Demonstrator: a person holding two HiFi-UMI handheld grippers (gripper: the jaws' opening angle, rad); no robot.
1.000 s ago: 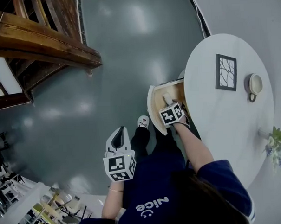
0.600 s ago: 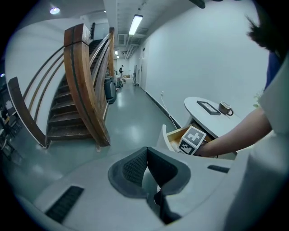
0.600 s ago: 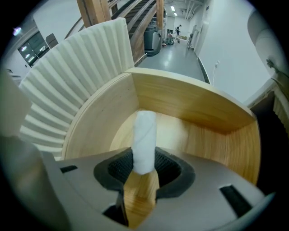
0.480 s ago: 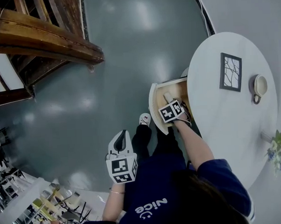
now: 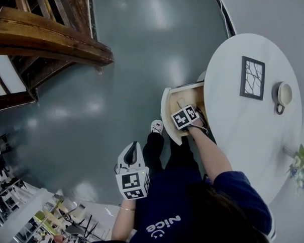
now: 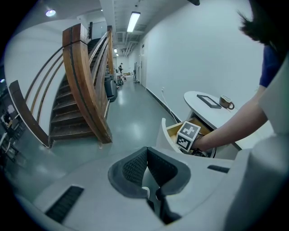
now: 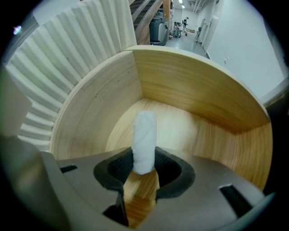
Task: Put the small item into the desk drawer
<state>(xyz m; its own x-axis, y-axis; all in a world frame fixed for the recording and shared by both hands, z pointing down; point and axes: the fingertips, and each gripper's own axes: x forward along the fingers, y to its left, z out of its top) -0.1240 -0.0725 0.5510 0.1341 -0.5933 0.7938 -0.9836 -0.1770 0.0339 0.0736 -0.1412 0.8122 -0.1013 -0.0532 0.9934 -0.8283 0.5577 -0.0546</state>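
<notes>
The desk drawer (image 5: 167, 112) stands pulled out from under the round white table (image 5: 233, 130); its curved wooden walls (image 7: 194, 85) fill the right gripper view. My right gripper (image 5: 181, 107) reaches into it, shut on a small white roll (image 7: 144, 135) that sticks forward from between the pads (image 7: 169, 169), just above the drawer floor. The roll's end (image 5: 181, 102) shows past the marker cube in the head view. My left gripper (image 5: 130, 147) hangs over the floor to the left, well away from the drawer (image 6: 168, 133), its jaws (image 6: 146, 151) shut with nothing in them.
On the table lie a dark picture frame (image 5: 252, 78), a cup (image 5: 282, 95) and flowers (image 5: 299, 162) at the right rim. A wooden staircase (image 5: 43, 42) rises at the upper left. The person's shoe (image 5: 155, 126) is on the grey floor beside the drawer.
The right gripper stays inside the drawer with the roll between its pads. The left gripper has drifted slightly lower in the head view. Otherwise the view has only shifted a little.
</notes>
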